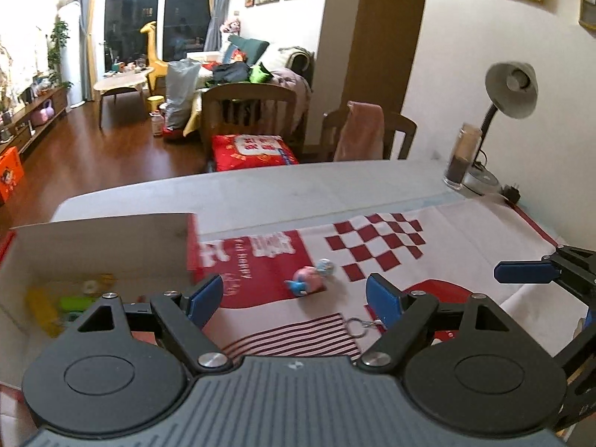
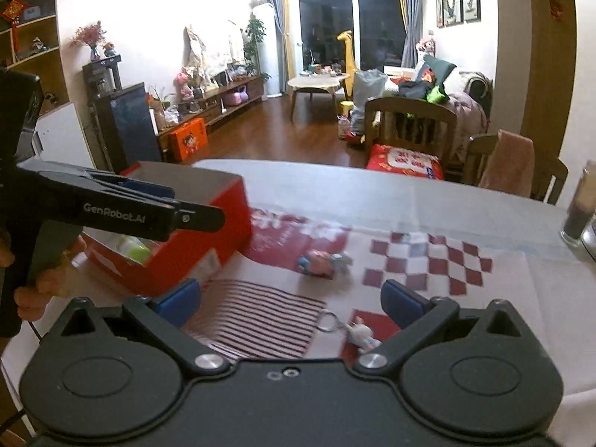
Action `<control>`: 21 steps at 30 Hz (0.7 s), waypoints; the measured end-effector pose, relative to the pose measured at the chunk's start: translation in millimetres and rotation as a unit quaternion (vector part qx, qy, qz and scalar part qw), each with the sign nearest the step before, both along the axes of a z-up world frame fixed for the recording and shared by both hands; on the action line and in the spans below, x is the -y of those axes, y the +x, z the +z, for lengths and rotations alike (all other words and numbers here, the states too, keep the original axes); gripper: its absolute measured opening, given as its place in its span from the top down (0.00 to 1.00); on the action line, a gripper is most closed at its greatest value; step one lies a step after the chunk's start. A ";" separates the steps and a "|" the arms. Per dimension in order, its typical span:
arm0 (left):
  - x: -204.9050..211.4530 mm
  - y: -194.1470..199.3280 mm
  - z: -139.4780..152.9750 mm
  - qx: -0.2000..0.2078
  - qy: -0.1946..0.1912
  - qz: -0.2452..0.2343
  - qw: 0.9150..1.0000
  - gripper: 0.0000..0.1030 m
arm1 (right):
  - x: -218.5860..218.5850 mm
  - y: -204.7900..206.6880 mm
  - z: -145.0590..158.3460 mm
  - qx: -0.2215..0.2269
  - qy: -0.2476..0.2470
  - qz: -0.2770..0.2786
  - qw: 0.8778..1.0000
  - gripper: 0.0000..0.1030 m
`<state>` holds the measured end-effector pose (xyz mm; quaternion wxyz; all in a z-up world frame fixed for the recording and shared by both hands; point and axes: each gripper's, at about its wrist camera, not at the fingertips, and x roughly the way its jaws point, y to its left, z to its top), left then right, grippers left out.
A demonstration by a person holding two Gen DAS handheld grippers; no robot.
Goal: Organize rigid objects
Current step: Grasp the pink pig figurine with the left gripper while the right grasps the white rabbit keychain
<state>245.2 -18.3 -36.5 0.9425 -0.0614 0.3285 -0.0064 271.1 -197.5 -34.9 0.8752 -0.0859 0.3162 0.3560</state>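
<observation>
**Inspector:** Left wrist view, largest item first: white table covered by a red-and-white printed cloth. An open red cardboard box sits ahead-left of the left gripper, with blurred yellow and green items inside.

**Clerk:** Gripper condition?

**Inspector:** Left gripper spread wide, blue pads holding nothing. Right gripper likewise spread, nothing between its pads.

**Clerk:** Loose objects?

**Inspector:** A pink-and-blue toy figurine lies on the cloth just ahead of the left fingers, outside the box. A small white rabbit keychain with a metal ring lies close beneath the right gripper, beside its right finger. A tall glass jar of dark contents stands far ahead-right, beside a grey desk lamp.
</observation>
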 end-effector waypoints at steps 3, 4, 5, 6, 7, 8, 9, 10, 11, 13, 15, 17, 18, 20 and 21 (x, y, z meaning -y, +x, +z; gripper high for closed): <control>17.9 14.2 -13.2 -0.005 0.006 -0.004 1.000 0.18 | 14.6 8.2 -9.1 0.000 -0.007 -0.003 1.000 0.00; 23.7 20.1 -18.5 -0.008 0.008 -0.004 1.000 0.18 | 19.2 10.3 -12.2 0.000 -0.009 -0.003 1.000 0.00; 27.8 25.2 -23.0 -0.011 0.008 -0.005 1.000 0.18 | 23.6 11.9 -15.1 0.000 -0.012 -0.003 1.000 0.00; 31.3 29.6 -27.3 -0.014 0.009 -0.004 1.000 0.18 | 25.4 14.3 -18.9 0.000 -0.016 -0.002 1.000 0.00; 35.0 35.8 -32.1 -0.018 0.009 -0.005 1.000 0.18 | 27.5 17.0 -23.5 -0.001 -0.019 0.000 1.000 0.00; 38.0 41.0 -36.6 -0.019 0.011 -0.008 1.000 0.18 | 29.5 19.9 -27.1 -0.002 -0.022 0.001 1.000 0.00; 40.6 44.7 -40.3 -0.021 0.012 -0.010 1.000 0.18 | 31.4 22.7 -31.1 -0.005 -0.025 0.002 1.000 0.00; 43.2 50.1 -45.1 -0.026 0.014 -0.013 0.999 0.18 | 32.4 25.5 -35.4 -0.007 -0.028 0.003 1.000 0.00; 45.2 56.3 -50.6 -0.032 0.013 -0.016 0.999 0.18 | 32.1 28.4 -39.5 -0.009 -0.032 0.004 0.999 0.00; 47.8 69.1 -62.3 -0.046 0.006 -0.018 0.999 0.18 | 33.5 34.3 -48.8 -0.014 -0.038 0.007 0.999 0.00; 49.8 79.7 -72.3 -0.058 0.005 -0.012 0.998 0.18 | 32.5 39.2 -57.2 -0.021 -0.044 0.013 0.999 0.01; 50.5 90.9 -82.7 -0.069 0.004 -0.001 0.998 0.18 | 30.1 45.3 -66.0 -0.026 -0.052 0.021 0.998 0.02; 51.3 96.9 -88.2 -0.074 0.003 0.001 0.997 0.18 | 28.6 47.7 -70.1 -0.027 -0.057 0.026 0.998 0.02; 51.7 107.1 -97.6 -0.081 0.008 0.006 0.997 0.18 | 26.4 54.1 -78.5 -0.029 -0.064 0.031 0.997 0.02; 51.7 112.1 -101.7 -0.084 0.010 0.009 0.996 0.18 | 24.8 58.0 -83.0 -0.032 -0.068 0.032 0.997 0.03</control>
